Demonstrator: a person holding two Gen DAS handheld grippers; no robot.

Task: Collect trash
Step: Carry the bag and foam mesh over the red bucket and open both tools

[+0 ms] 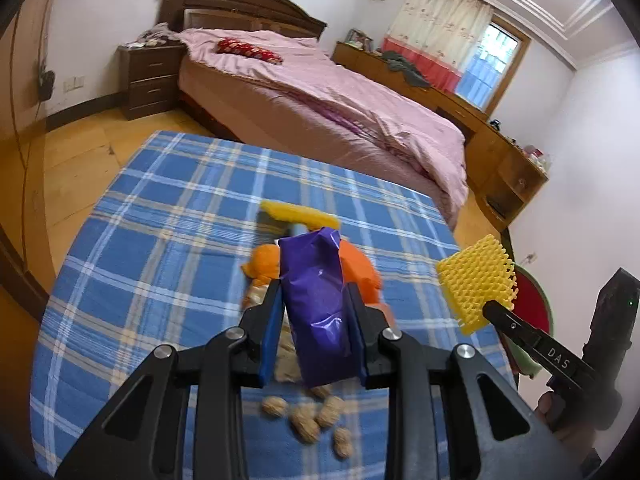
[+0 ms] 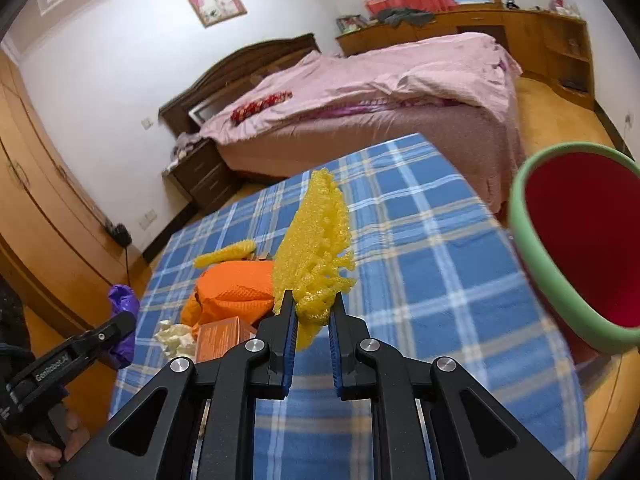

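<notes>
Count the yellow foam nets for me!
2. One yellow foam net is held in the right hand-held gripper. The other lies on the checked cloth behind the purple bag. More may be hidden.

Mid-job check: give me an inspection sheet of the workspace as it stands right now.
Surface: table under a blue plaid cloth.
Job's things: purple wrapper in the left gripper; yellow foam net in the right gripper; red bin with a green rim off the table's right edge.
Clutter: orange foam net, second yellow net, orange box, crumpled tissue, peanut shells on the cloth.
Grippers: both shut on their loads, raised above the cloth.
Cables: a cord hangs along the wall on the left.
Surroundings: bed with pink cover, nightstand, curtained window.
</notes>
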